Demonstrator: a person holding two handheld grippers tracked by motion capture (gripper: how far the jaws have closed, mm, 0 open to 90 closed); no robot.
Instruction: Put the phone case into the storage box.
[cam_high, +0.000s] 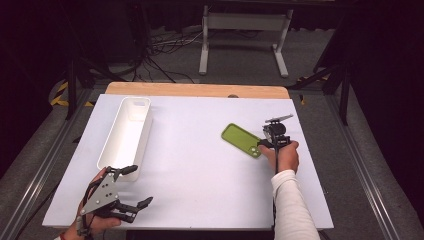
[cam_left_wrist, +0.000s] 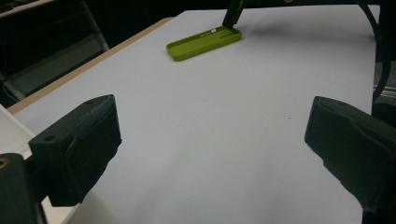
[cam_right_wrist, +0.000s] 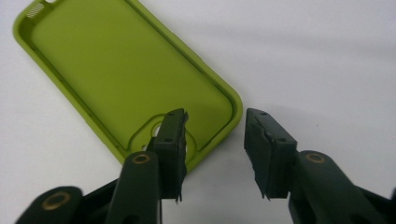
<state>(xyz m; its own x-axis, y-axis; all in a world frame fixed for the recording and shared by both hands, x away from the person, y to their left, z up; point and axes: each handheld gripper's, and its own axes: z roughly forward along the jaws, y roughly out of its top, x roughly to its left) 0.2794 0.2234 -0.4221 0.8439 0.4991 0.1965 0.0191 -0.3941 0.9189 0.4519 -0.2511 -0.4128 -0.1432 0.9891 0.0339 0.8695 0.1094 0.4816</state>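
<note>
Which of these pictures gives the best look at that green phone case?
The right gripper view: the green phone case fills much of it, showing its hollow inside, raised rim and camera cutout. The high view shows it small, lying flat on the white table. The left gripper view shows it far off, edge-on.

the right gripper (cam_right_wrist: 212, 156) points down at a green phone case (cam_right_wrist: 116, 77) that lies open side up on the white bench (cam_right_wrist: 317, 56). the case runs from the upper left to its near corner between the jaws. one jaw stands inside the case, over the camera cutout at the near end. the other jaw stands outside the rim, over bare bench. a clear gap shows between that jaw and the case wall, so the jaws straddle the corner without pinching it.
</note>
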